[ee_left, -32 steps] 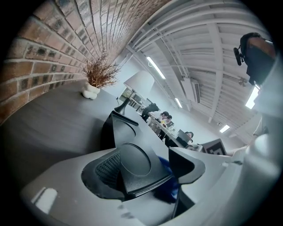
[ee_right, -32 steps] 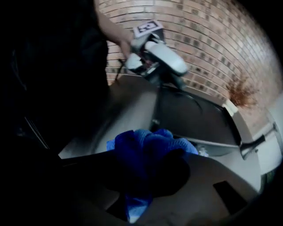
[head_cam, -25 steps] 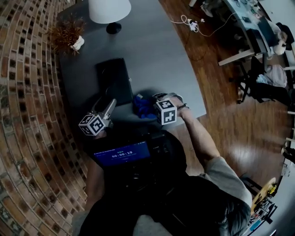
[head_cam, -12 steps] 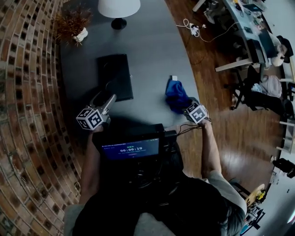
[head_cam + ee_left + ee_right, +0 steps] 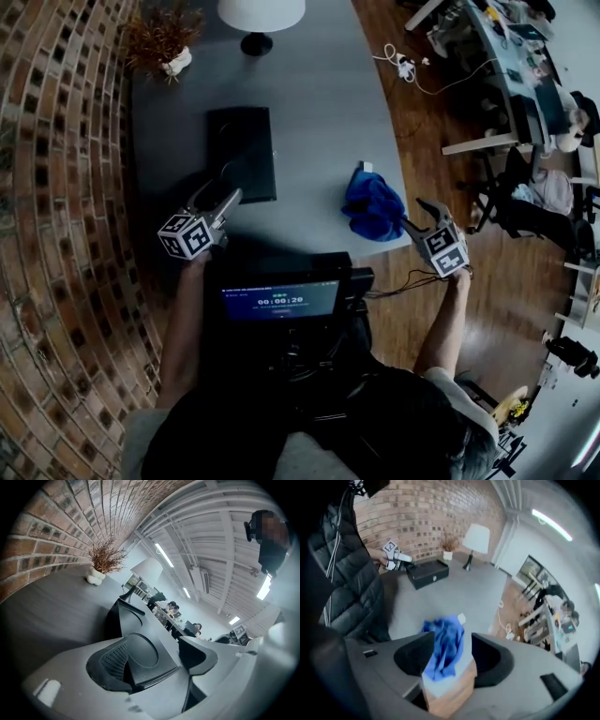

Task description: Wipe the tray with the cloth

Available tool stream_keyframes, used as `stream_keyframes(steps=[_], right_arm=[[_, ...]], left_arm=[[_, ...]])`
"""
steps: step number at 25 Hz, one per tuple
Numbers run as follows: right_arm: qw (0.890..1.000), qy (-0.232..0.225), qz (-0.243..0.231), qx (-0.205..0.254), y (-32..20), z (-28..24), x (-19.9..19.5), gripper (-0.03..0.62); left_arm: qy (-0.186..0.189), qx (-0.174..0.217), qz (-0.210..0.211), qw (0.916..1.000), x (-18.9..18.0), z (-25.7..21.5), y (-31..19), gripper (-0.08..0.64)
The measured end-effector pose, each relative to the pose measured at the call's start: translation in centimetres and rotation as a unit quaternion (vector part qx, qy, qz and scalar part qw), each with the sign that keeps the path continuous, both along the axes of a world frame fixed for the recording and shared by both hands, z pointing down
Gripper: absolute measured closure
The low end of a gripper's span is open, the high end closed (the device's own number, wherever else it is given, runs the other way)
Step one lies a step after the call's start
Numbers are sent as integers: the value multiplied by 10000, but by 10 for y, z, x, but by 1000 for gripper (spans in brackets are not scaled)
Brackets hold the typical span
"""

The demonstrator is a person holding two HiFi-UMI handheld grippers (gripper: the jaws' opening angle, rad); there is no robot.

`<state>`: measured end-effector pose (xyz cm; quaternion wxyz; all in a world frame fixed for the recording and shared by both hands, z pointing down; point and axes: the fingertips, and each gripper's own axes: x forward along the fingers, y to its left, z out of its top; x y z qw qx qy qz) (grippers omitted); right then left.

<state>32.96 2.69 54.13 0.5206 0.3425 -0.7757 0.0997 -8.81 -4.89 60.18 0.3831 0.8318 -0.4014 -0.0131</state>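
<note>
Screen: a dark unit with a lit display (image 5: 279, 300) sits at the person's chest, nearer than the tray (image 5: 242, 150) and past its near end.
Left gripper: the left gripper (image 5: 217, 194) hangs at the tray's near end and points along it. Its jaws stand wide apart. The tray's near end shows in the gap, close against one jaw, with bare table between it and the other. Nothing is pinched.
Right gripper: the right gripper (image 5: 422, 214) is held well off to the tray's right in the head view, past the table's edge and tipped down. Its jaws have just been opening and stand parted. The cloth shows through the gap, but it lies on the table beyond the jaws and is not gripped.
Cloth: the blue cloth (image 5: 373, 206) lies crumpled, well apart from the tray, towards the right gripper and near the table's edge.
Tray: black and rectangular, lying flat with its long side running away from the person.
Table: the grey table (image 5: 319, 103) bears the tray and stretches beyond it.
Plant: a dry plant in a white pot (image 5: 161, 39) stands beyond the tray's far end, towards the brick wall (image 5: 56, 187).
Lamp: a white-shaded lamp (image 5: 261, 13) stands beyond the tray's far end, farther off than the plant.
</note>
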Motion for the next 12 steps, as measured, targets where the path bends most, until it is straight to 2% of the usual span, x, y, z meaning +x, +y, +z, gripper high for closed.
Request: stream_keyframes(steps=[2, 3, 4, 5, 7, 8, 10, 12], right_arm=[[9960, -627, -417, 486, -36, -17, -75, 358], [9922, -916, -695, 489, -45, -11, -118, 387], [9879, -1027, -1095, 385, -48, 6, -159, 387], [9827, -885, -1604, 258, -47, 33, -193, 387], [9648, 8, -2627, 130, -53, 92, -236, 385], [9534, 460, -2979, 142, -63, 111, -250, 385], [9378, 1008, -3312, 240, -93, 131, -270, 385], [9274, 1262, -3508, 312, -121, 141, -284, 387]], left_arm=[[22, -11, -32, 10000, -2, -1, 0, 222], [41, -20, -44, 10000, -3, -1, -1, 222], [70, -34, -59, 10000, -2, -1, -1, 222], [104, -52, -84, 9999, -2, -1, -1, 222], [178, -93, -158, 9997, -2, -1, -1, 222], [213, -109, -195, 9995, -2, -1, -2, 222], [257, -134, -254, 9993, -2, -2, -2, 222], [267, -150, -292, 9991, -3, -1, -2, 222]])
